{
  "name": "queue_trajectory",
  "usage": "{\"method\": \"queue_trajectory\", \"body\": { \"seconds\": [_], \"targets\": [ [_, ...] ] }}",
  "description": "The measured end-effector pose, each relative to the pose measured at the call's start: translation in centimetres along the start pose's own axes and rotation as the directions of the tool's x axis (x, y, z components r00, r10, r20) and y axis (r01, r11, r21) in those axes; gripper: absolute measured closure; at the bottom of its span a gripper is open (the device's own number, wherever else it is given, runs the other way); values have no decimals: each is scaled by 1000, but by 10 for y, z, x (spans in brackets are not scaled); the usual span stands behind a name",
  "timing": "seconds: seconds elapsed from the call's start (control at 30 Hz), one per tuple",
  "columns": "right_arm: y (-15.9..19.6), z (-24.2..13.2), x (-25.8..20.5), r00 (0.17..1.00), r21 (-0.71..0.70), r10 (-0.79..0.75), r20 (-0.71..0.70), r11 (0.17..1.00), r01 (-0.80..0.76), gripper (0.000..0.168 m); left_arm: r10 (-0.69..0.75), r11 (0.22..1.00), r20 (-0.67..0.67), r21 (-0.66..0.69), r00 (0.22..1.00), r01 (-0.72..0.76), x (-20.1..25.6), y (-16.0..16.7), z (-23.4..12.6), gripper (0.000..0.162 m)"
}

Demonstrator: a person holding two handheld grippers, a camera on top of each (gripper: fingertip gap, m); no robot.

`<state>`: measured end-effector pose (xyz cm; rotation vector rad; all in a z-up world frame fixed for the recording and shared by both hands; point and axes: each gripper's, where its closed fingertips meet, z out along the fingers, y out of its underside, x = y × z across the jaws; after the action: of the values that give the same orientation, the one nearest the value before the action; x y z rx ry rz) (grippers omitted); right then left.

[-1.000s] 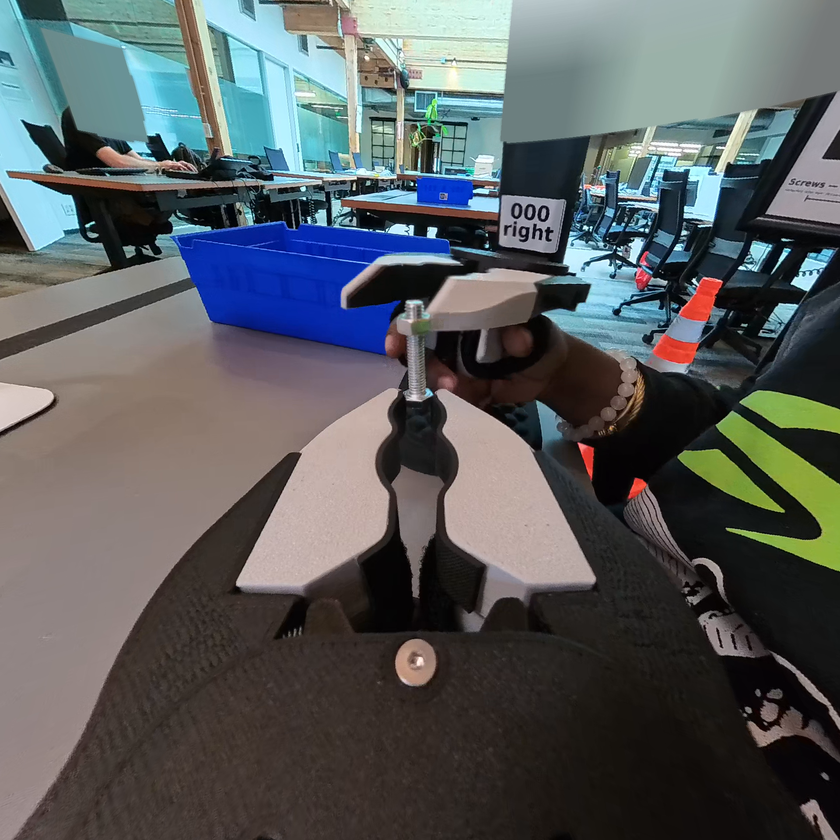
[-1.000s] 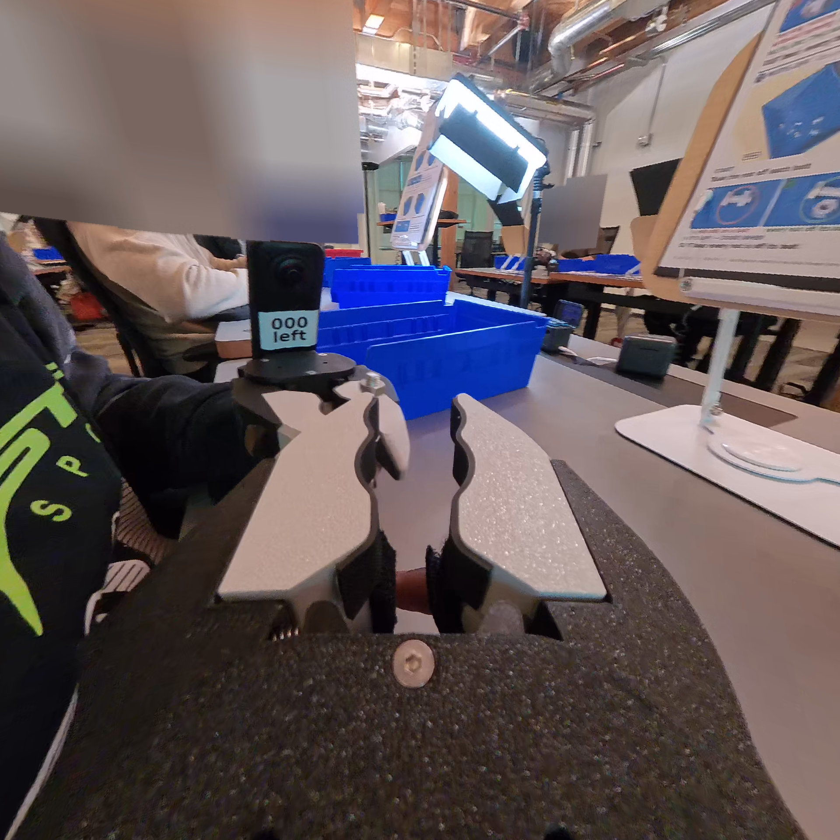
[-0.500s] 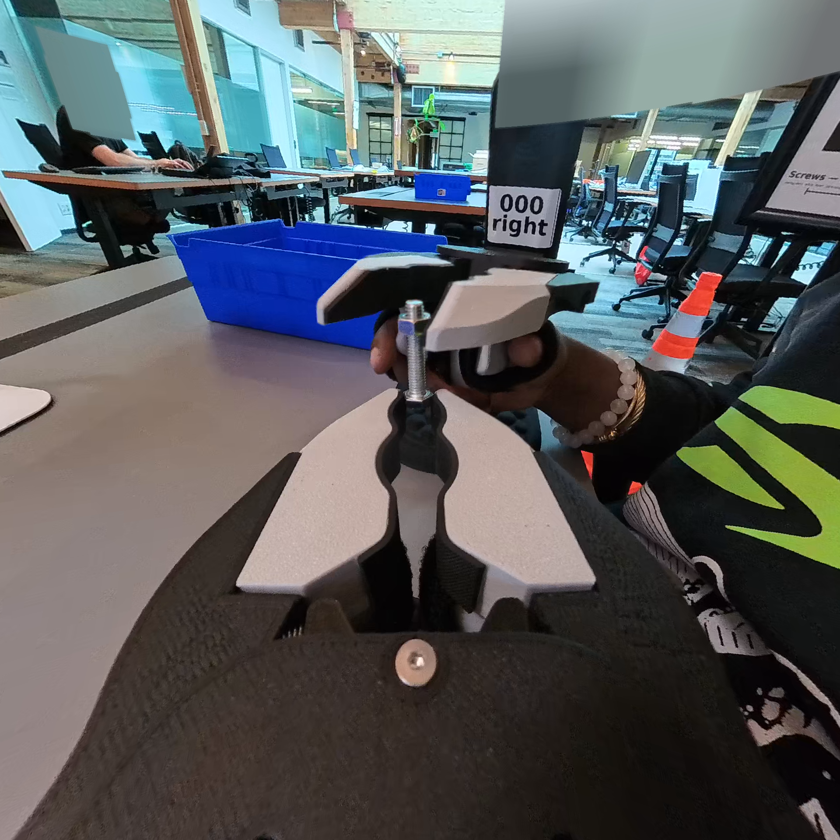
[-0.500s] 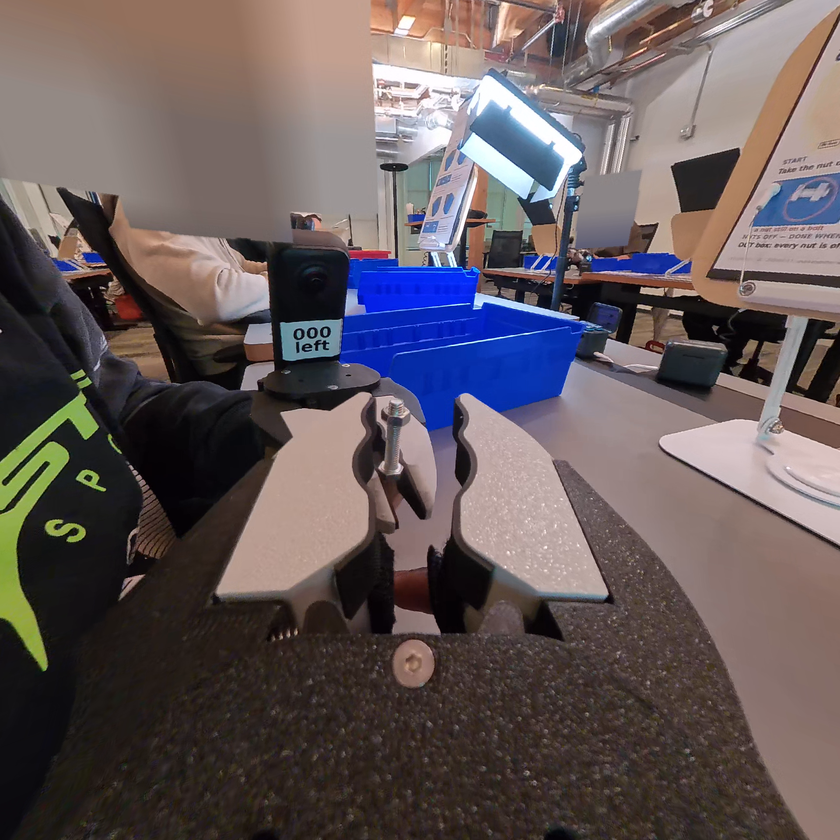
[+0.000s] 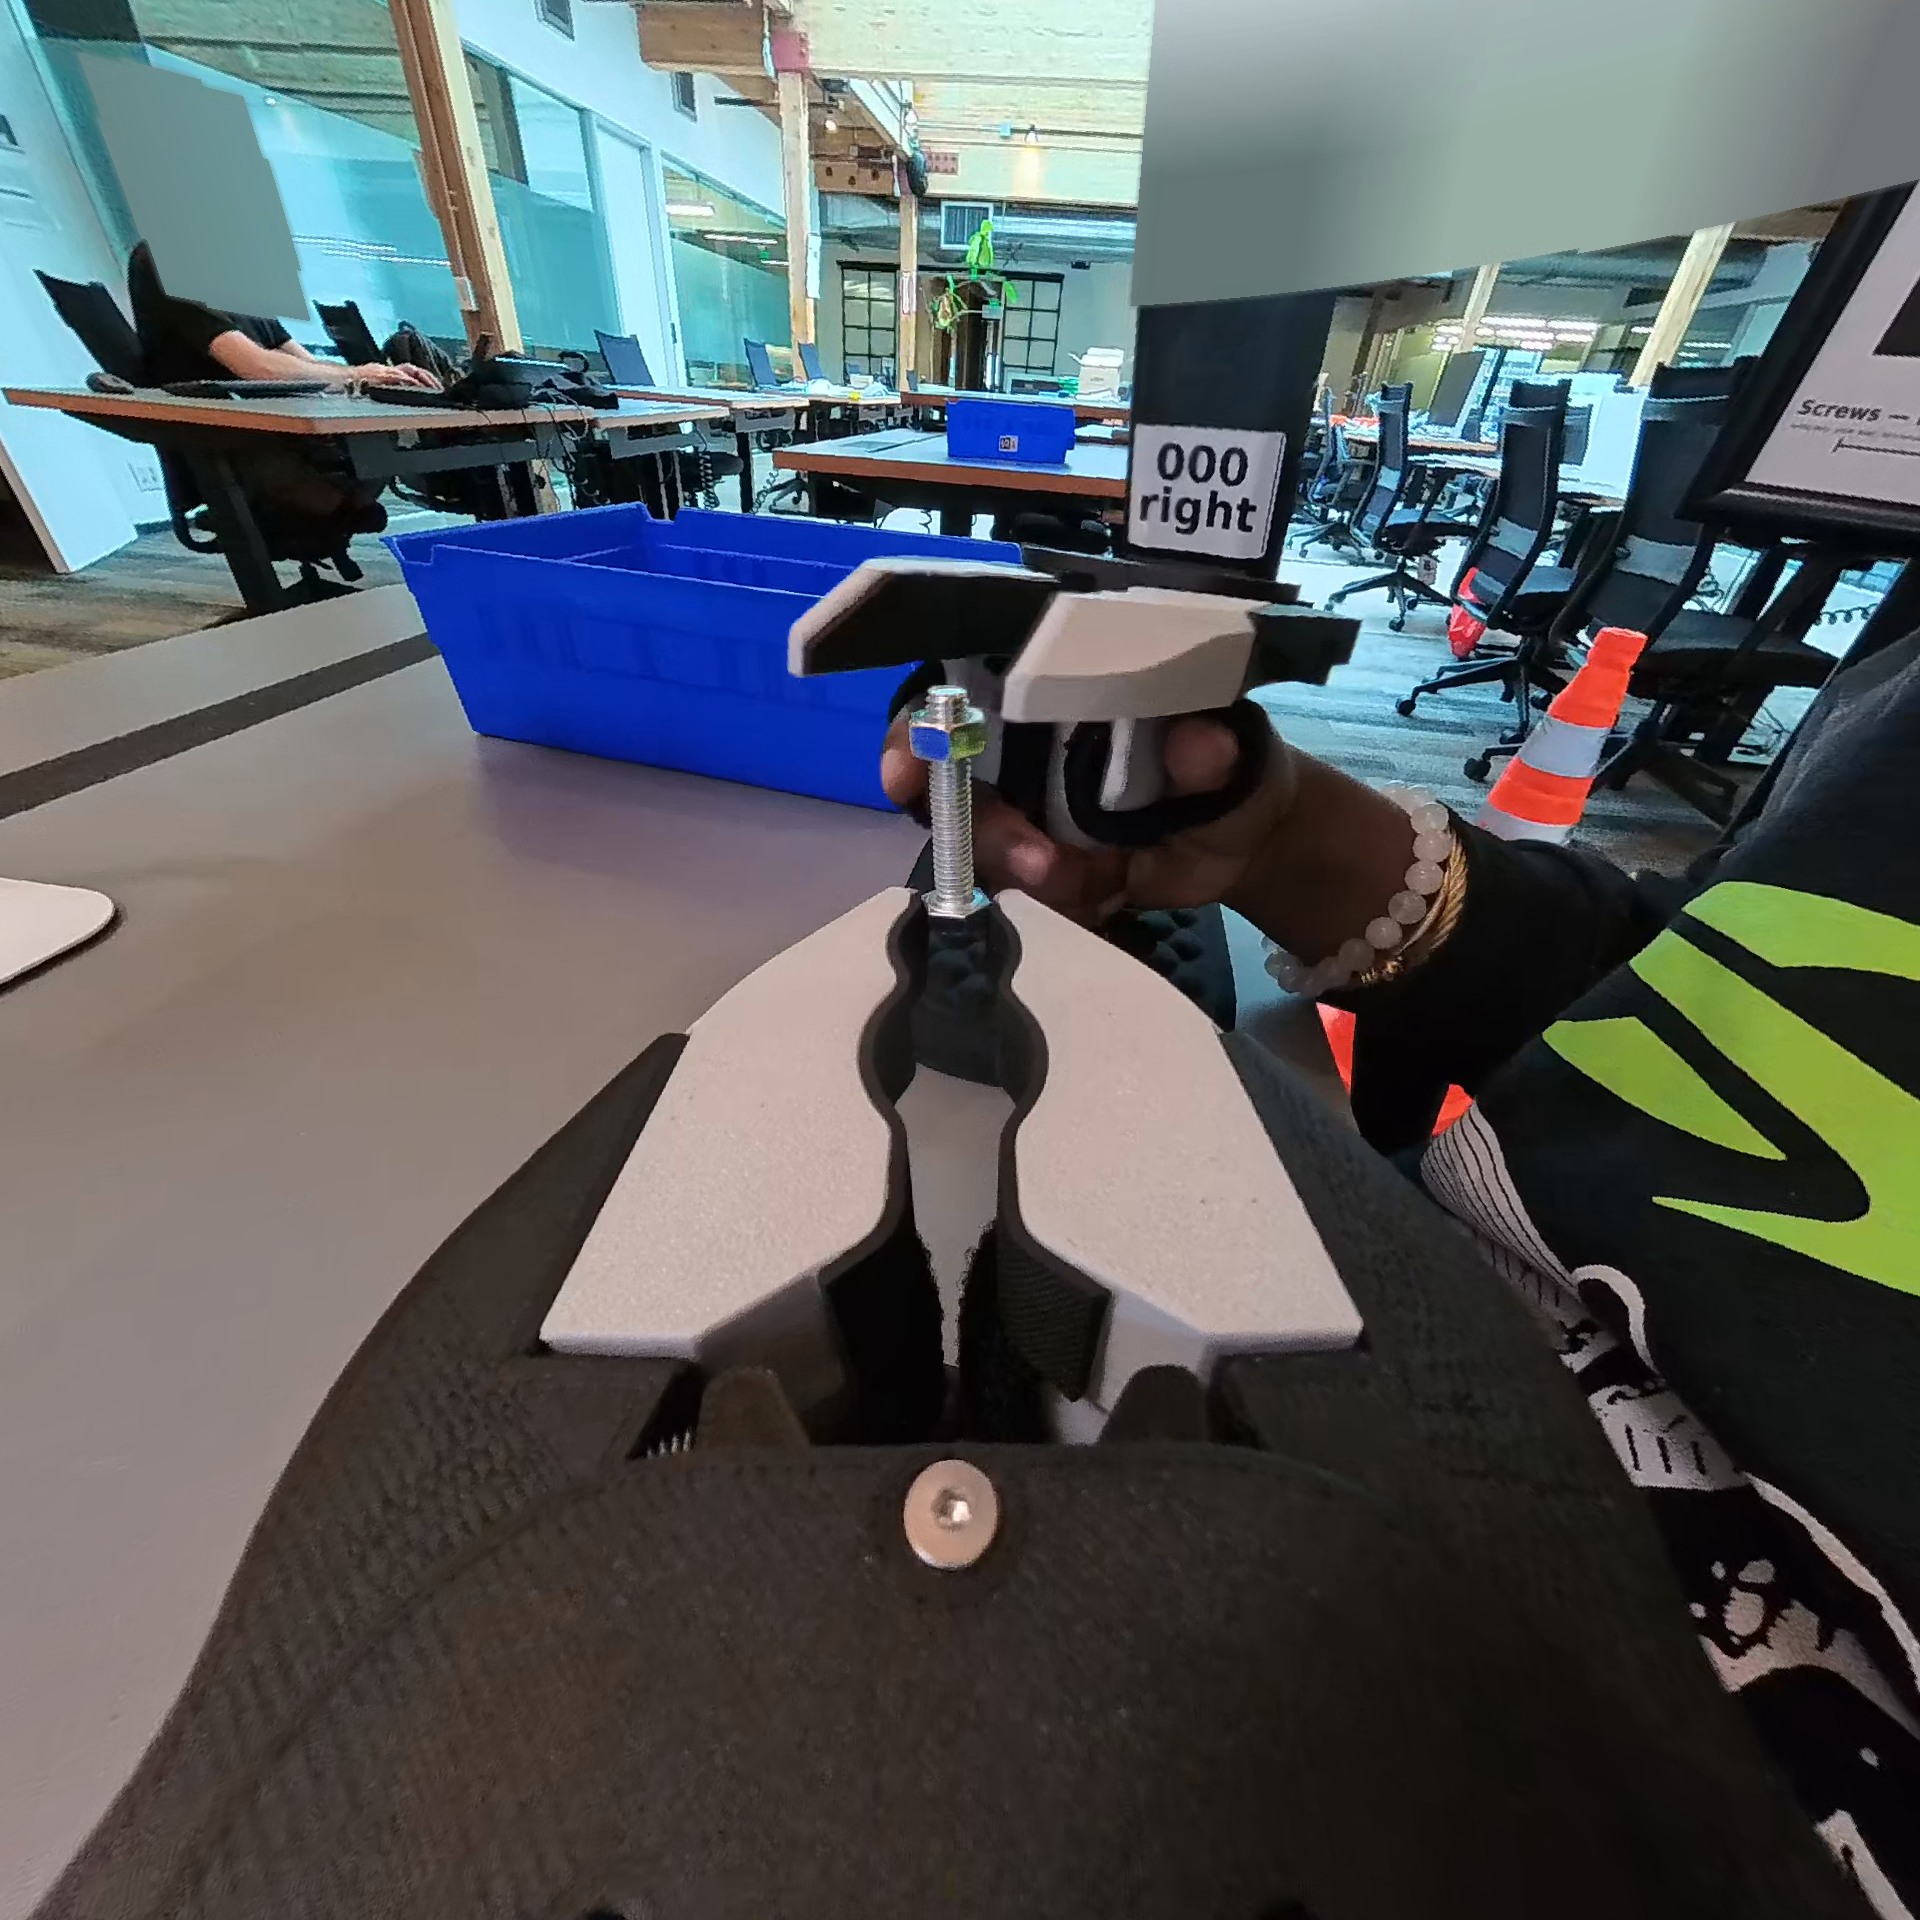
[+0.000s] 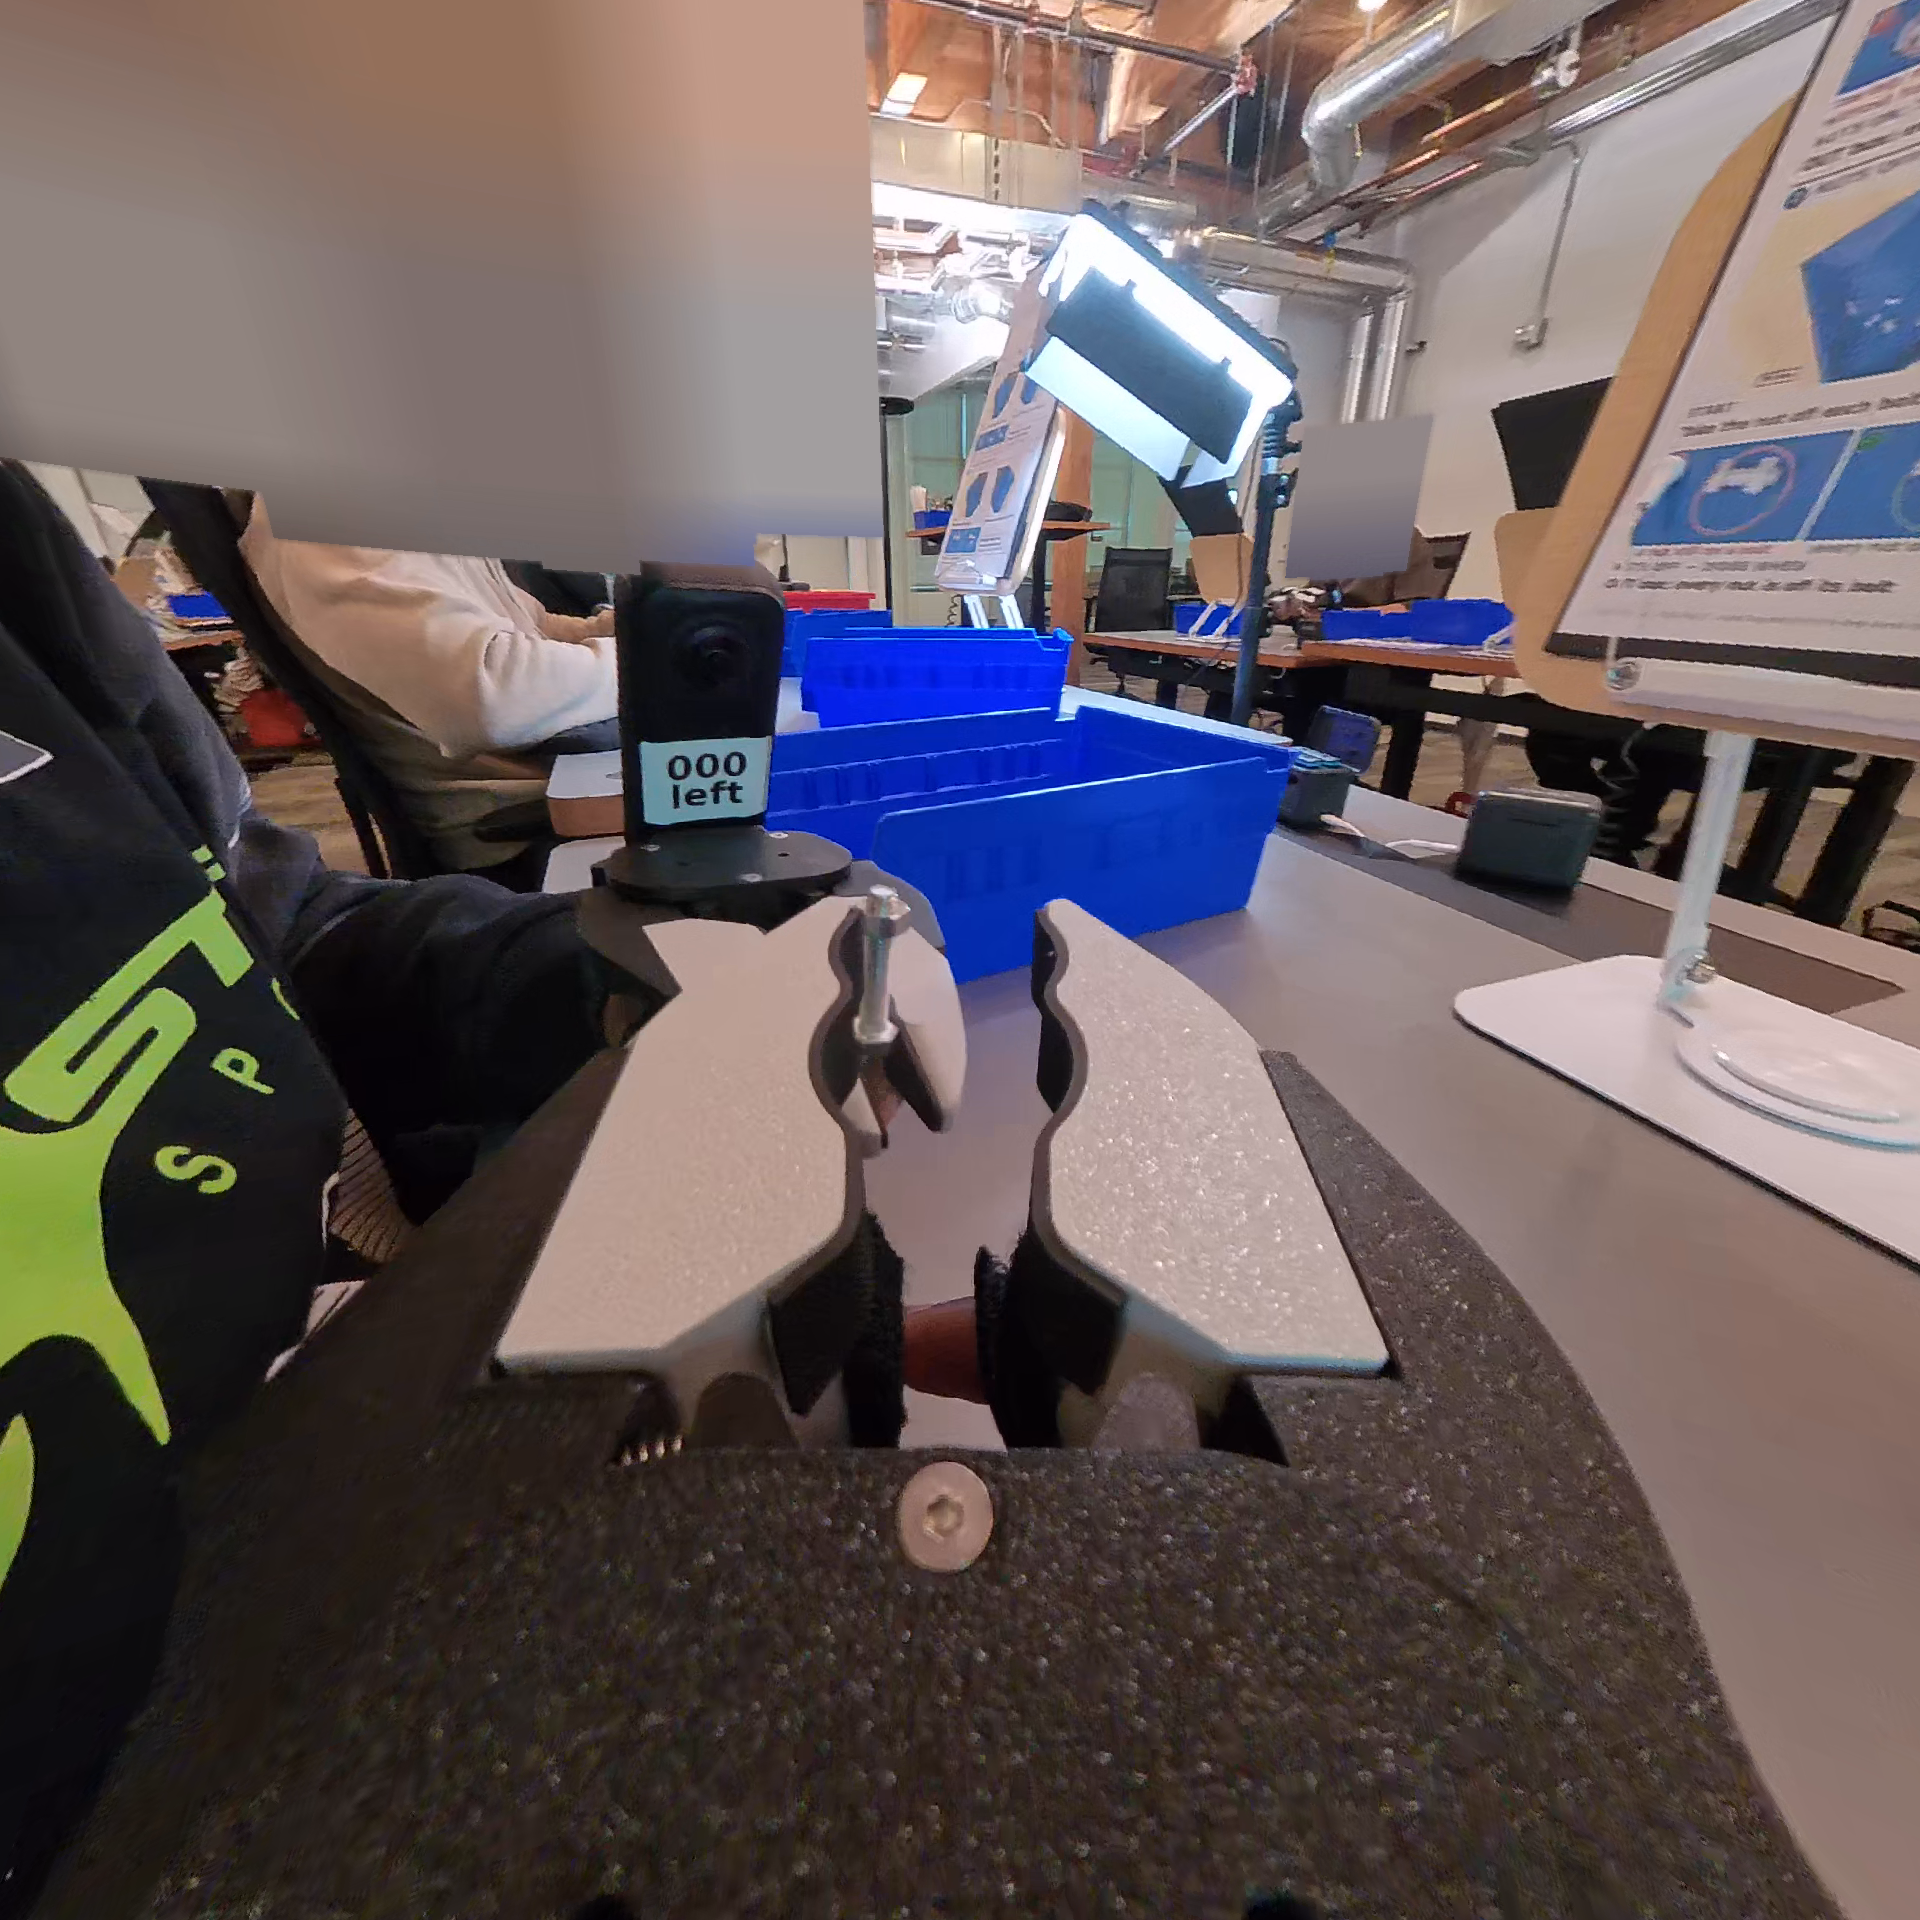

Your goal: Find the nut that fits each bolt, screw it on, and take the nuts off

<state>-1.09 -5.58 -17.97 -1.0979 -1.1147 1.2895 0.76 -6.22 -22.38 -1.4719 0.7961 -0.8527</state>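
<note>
Bolt point(image 5: 952, 831) of bright threaded steel stands upright in my left gripper point(image 5: 954, 914), whose two pale grey, grainy fingers are clenched on its hex head at their tips. One hex nut point(image 5: 948, 736) sits near the top of the thread, its facets catching blue and green. My right gripper point(image 5: 935, 649) hovers just above and behind that nut, held sideways in my right hand point(image 5: 1101, 821); in its own view its two wavy-edged fingers point(image 6: 1153, 1122) are spread apart with nothing between them, and the bolt shows just beyond the left one. Both tongs have black, coarse foam-like bodies with one round screw point(image 5: 951, 1524) at the middle. Below lies a smooth grey table point(image 5: 312, 987) with one dark stripe point(image 5: 208, 717) across it. One blue plastic bin point(image 5: 644, 644) with ribbed walls and inner dividers rests on it behind the bolt, and a white flat-based sign stand point(image 6: 1704, 997) is off to the right. Around is an open office: wooden beams, desks, black chairs, one orange traffic cone point(image 5: 1558, 758).
</note>
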Motion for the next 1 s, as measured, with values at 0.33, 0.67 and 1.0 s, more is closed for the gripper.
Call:
{"method": "queue_trajectory", "body": {
  "seconds": [0.33,0.67,1.0],
  "targets": [
    [3,8,-1,1000,-14,5,9,1000,-5,135,-3,1000,-6,3,1000,3,1,0,0,152],
    [-2,-3,2,1000,15,6,-6,1000,-6,137,-5,1000,-5,3,1000,5,1,-1,-1,152],
    [4,18,-3,1000,-9,13,13,1000,-13,135,-2,1000,-8,4,1000,2,1,-1,-1,152]
  ]
}}
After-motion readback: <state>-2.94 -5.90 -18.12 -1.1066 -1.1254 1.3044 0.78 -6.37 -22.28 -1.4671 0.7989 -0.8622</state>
